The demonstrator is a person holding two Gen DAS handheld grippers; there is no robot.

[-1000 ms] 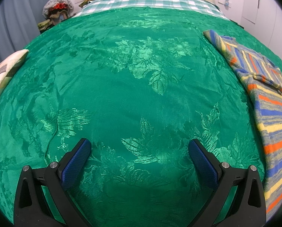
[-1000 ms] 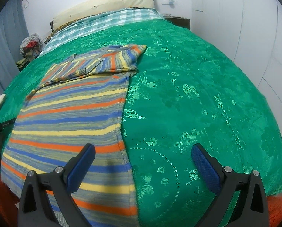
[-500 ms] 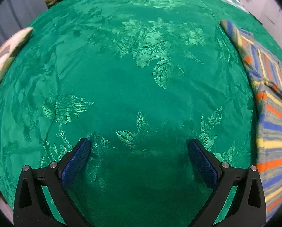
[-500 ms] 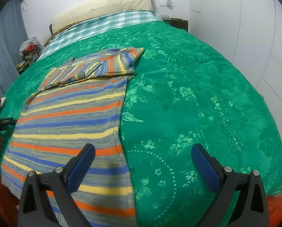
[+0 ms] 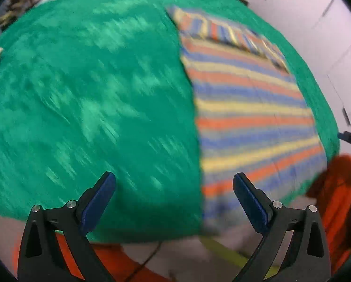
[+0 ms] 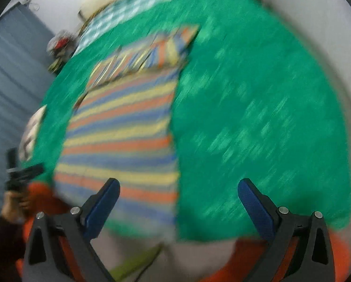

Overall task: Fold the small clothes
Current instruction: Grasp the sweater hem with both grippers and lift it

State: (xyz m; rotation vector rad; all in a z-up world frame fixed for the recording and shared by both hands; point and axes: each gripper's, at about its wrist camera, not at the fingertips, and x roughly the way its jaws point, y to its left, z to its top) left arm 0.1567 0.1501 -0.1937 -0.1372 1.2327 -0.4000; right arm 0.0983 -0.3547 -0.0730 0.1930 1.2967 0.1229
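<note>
On the green floral-patterned bedspread (image 5: 93, 108) we see the orange, blue and yellow striped knitted garment (image 5: 253, 117) lying flat, at about two o'clock from our left gripper (image 5: 174, 196) and eleven o'clock from our right gripper (image 6: 179, 203). Both views are motion-blurred. Both grippers' jaws stand spread wide, grasping nothing, above the bed's near edge.

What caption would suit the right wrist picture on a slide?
Open right tongs above a striped garment lying flat on a green bedspread, blurred by motion.
</note>
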